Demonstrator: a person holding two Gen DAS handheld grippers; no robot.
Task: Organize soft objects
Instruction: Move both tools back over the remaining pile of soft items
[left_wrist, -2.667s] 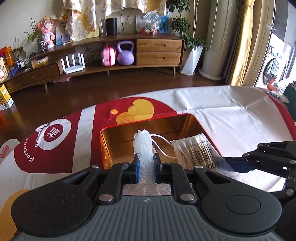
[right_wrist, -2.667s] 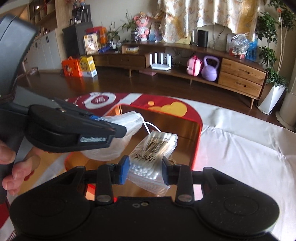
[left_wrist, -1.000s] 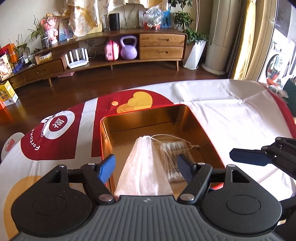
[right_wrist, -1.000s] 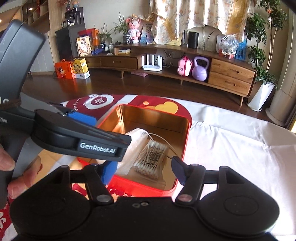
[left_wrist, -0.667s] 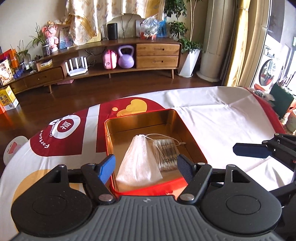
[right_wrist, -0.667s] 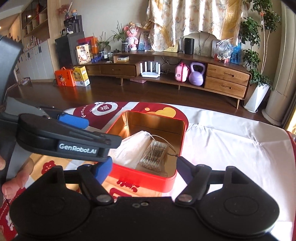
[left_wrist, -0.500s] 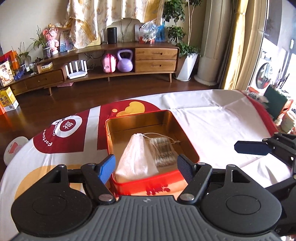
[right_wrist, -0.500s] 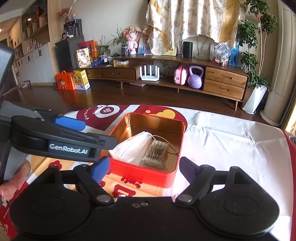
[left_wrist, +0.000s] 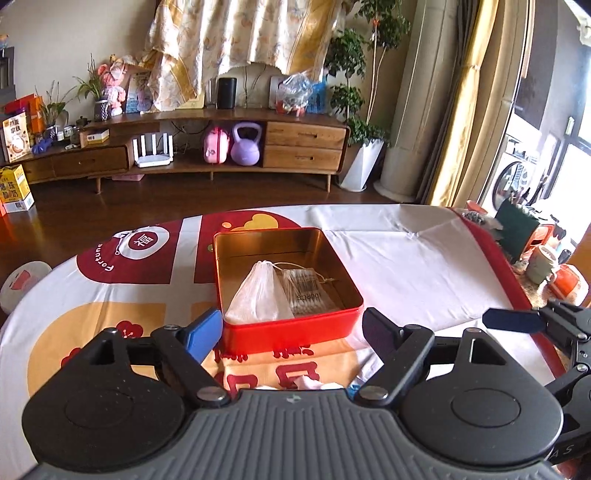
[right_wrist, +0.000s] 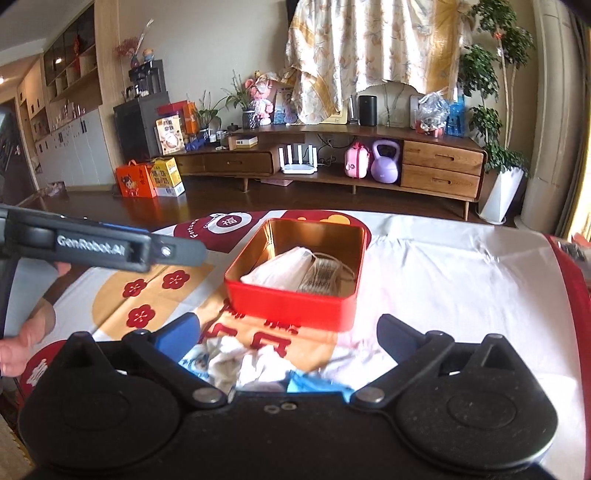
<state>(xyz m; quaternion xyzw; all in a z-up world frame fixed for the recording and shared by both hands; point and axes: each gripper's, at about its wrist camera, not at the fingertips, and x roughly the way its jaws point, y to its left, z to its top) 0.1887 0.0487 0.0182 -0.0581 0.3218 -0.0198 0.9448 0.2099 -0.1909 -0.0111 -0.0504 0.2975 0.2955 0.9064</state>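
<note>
Two grippers, both w/ jaws apart & opening, nothing between the pads. Left gripper (left_wrist: 291, 330) hangs over the cloth (left_wrist: 399, 254) on the near side of the tin (left_wrist: 291, 332); its blue pads sit either side of the tin's red front wall in left wrist view, not touching it. Right gripper (right_wrist: 288, 330) is also short of the tin, spread wide; in its own view the tin lies just beyond, slightly left of centre.

Tin is square, red outside, gold inside, lid off, on a table w/ red/white/yellow printed cloth. Inside: white mesh bag (left_wrist: 258, 295) on the left half, lying flat, drawstring end pointing to the far wall, & a clear swab pack (left_wrist: 308, 291) w/ barcode just beside it on the right, touching or nearly so. String from the bag trails across the pack top.

Below the right gripper, near edge of table: crumpled pile (right_wrist: 255, 363) of white & blue soft stuff, partly hidden by the gripper body; can't tell what items. A bit of it also shows under the left gripper.

Left gripper's arm, w/ printed logo, crosses the left side of right wrist view; a hand (right_wrist: 22, 343) shows beneath it. Right gripper's blue fingertip pokes in at the right edge of left wrist view.

Background: wooden sideboard (left_wrist: 303, 144) w/ purple kettlebell, pink case, router; plants, curtains.
</note>
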